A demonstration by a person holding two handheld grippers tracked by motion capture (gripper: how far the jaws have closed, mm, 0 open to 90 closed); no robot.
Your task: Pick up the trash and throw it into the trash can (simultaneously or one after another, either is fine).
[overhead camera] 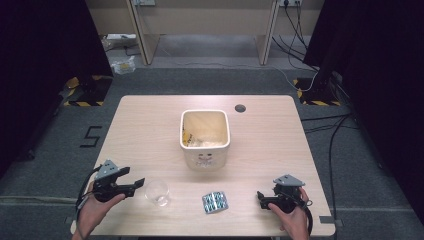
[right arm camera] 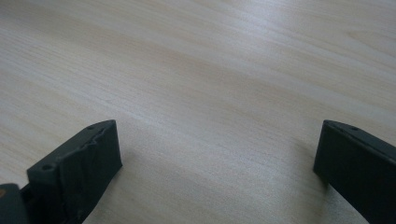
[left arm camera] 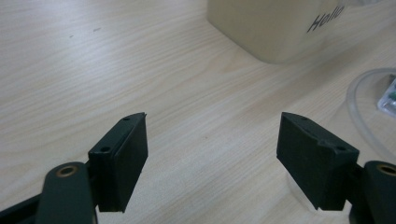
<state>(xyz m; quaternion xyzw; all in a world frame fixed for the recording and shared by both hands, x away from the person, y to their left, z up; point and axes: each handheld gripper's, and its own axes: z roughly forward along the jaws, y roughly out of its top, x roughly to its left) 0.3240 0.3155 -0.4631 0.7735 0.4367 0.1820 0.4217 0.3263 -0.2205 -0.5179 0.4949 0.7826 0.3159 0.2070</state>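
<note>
A cream square bin [overhead camera: 206,157] stands mid-table; printed lettering shows on its wall [left arm camera: 266,28] in the left gripper view. A clear plastic cup [overhead camera: 157,193] lies on its side near the front edge, and its rim [left arm camera: 353,100] curves in at the right of the left gripper view. To the right of the cup lies a blue blister pack [overhead camera: 215,202]. My left gripper [overhead camera: 137,184] hovers just left of the cup, open [left arm camera: 212,135], nothing between its jaws. My right gripper [overhead camera: 260,196] sits at the front right, open [right arm camera: 217,135] over bare wood.
A dark round cable hole [overhead camera: 240,108] lies behind the bin at the right. The wooden table [overhead camera: 150,130] stands on grey carpet. Cables [overhead camera: 330,135] trail over the floor at the right, and black curtains flank both sides.
</note>
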